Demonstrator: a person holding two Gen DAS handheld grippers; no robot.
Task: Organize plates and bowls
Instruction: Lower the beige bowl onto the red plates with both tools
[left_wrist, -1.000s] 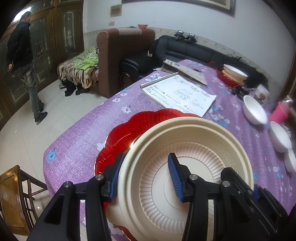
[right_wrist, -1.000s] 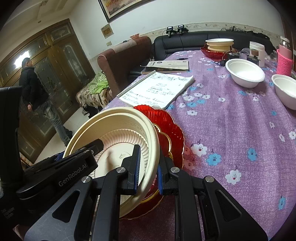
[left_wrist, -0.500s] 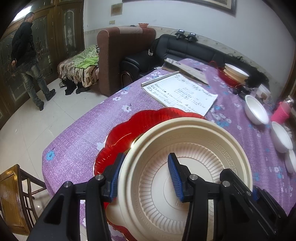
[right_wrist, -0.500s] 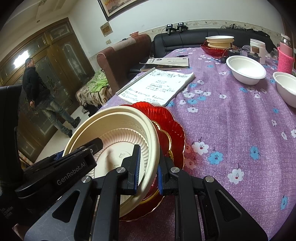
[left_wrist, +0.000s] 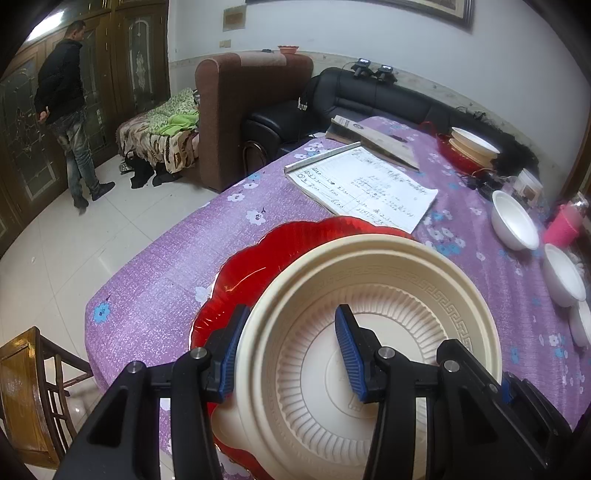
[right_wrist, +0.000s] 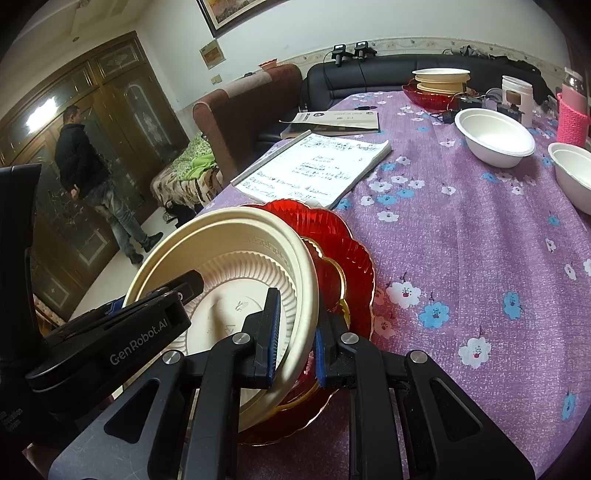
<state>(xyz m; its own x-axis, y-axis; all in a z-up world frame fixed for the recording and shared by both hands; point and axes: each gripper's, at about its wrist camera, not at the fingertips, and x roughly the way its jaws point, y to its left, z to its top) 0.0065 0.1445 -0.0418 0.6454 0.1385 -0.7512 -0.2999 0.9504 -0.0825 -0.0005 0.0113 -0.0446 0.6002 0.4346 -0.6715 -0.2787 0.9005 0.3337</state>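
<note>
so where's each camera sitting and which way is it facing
Left wrist: on the left gripper, angled down along its fingers at the cream plate whose left rim they straddle, red plate beneath.
Right wrist: on the right gripper, angled down, clamped on that plate's right rim; the left gripper shows too.
Shared: both plates, notebook, white bowl.

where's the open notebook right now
In the left wrist view the open notebook lies on the purple tablecloth just beyond the red plate.

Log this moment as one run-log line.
left gripper: shut on cream plate rim | right gripper: shut on cream plate rim | red plate: underneath | stage: stacking
</note>
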